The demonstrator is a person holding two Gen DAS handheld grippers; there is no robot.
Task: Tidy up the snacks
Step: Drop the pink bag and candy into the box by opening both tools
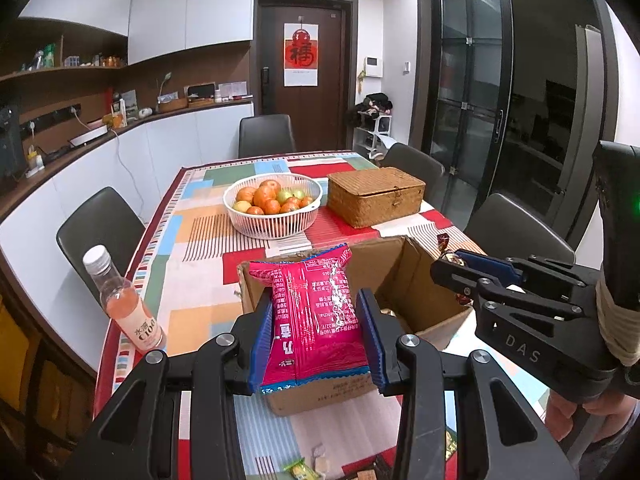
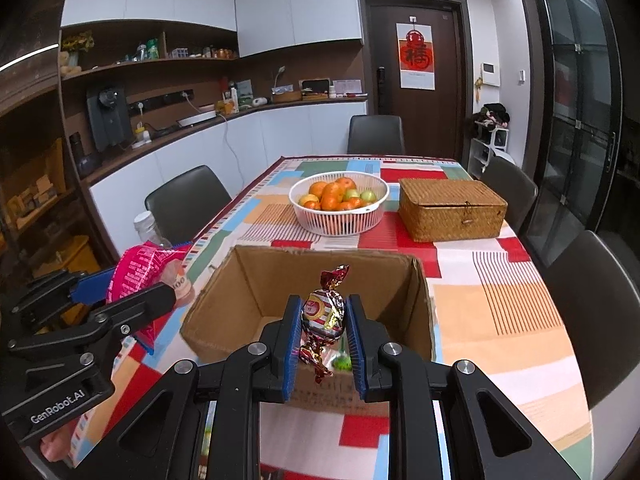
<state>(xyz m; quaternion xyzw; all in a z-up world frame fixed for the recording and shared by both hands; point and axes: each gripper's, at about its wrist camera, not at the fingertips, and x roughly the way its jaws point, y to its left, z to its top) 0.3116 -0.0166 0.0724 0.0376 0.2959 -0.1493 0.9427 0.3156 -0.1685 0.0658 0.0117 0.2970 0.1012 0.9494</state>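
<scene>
The left gripper [image 1: 316, 336] is clamping a pink snack packet [image 1: 316, 316] by its sides over the cardboard box [image 1: 420, 280]; the right gripper [image 2: 323, 334] is pinching a foil-wrapped candy [image 2: 323, 312]. Both look light and crinkly, likely slippery; mid-body holds suit them.

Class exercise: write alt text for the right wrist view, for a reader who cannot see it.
The right gripper is shut on a foil-wrapped candy above an open cardboard box. On its left, the left gripper holds a pink snack packet.
</scene>
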